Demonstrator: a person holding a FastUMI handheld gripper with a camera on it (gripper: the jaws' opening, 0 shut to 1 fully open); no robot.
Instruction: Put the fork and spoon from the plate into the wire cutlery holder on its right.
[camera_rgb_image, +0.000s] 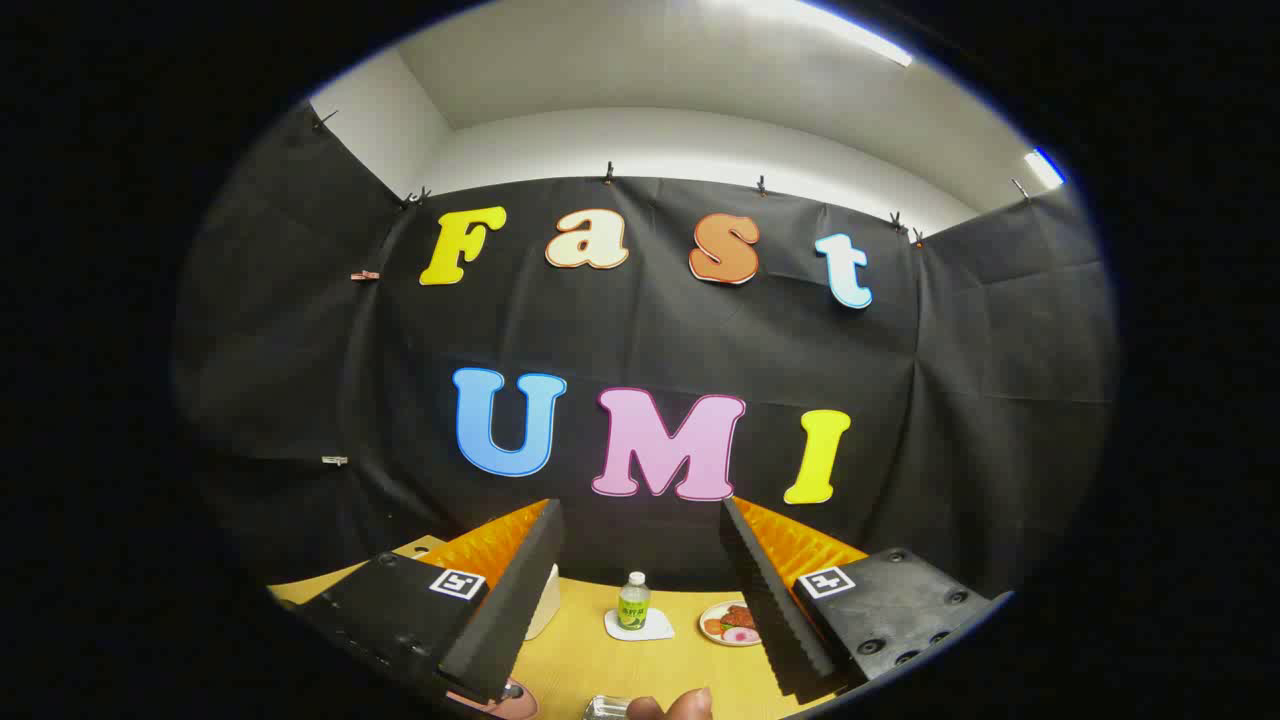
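Gripper view: gripper (640, 610) jaws wide, empty, aimed level at the booth wall. Task items sit below and near: a pink plate edge (515, 703) under the left finger, something metallic (605, 708) between them; fork and spoon can't be told. Beyond on the table (580, 660): one bottle (633, 600), one food plate (728, 623).

A wooden table (690, 665) bears a small bottle (634, 601) on a coaster (640, 628) and a food plate (730, 623).

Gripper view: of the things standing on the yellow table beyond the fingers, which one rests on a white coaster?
The small clear bottle with the green label, seen between the open fingers of the gripper. The plate of food beside it sits directly on the yellow table.
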